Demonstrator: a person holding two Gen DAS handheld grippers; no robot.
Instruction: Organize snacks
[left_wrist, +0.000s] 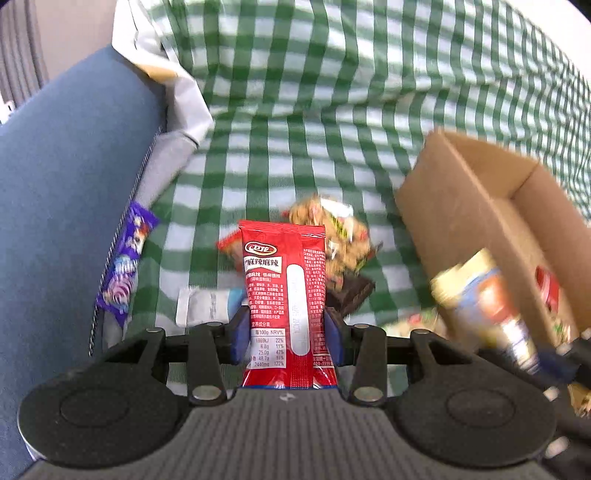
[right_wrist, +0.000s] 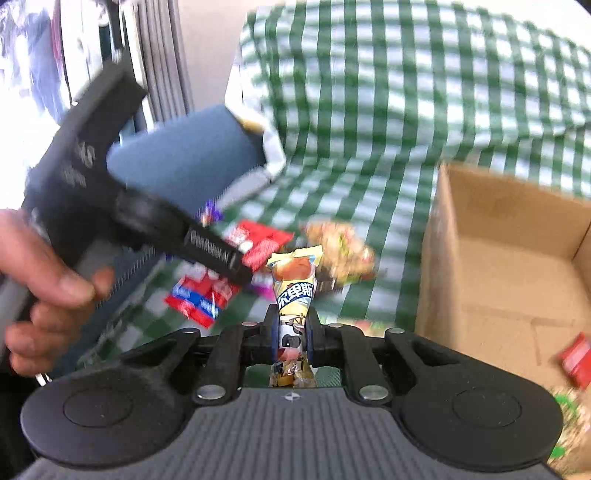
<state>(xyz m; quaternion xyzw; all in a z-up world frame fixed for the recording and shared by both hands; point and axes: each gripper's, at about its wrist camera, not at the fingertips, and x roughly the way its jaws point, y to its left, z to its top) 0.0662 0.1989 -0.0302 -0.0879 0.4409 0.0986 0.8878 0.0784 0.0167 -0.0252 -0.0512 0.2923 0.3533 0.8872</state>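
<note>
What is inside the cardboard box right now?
The cardboard box holds a red packet on its floor near the front right corner; the rest of the visible floor is bare. The right gripper body covers the front edge.

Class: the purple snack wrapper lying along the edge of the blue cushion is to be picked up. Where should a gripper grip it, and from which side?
Grip the purple snack wrapper across its narrow middle, coming from above on the checked cloth side. It lies long and flat against the blue cushion, which probably blocks the other side.

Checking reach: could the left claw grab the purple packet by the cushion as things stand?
Probably not: the left claw is shut on the red packet; the purple packet lies uncovered.
</note>
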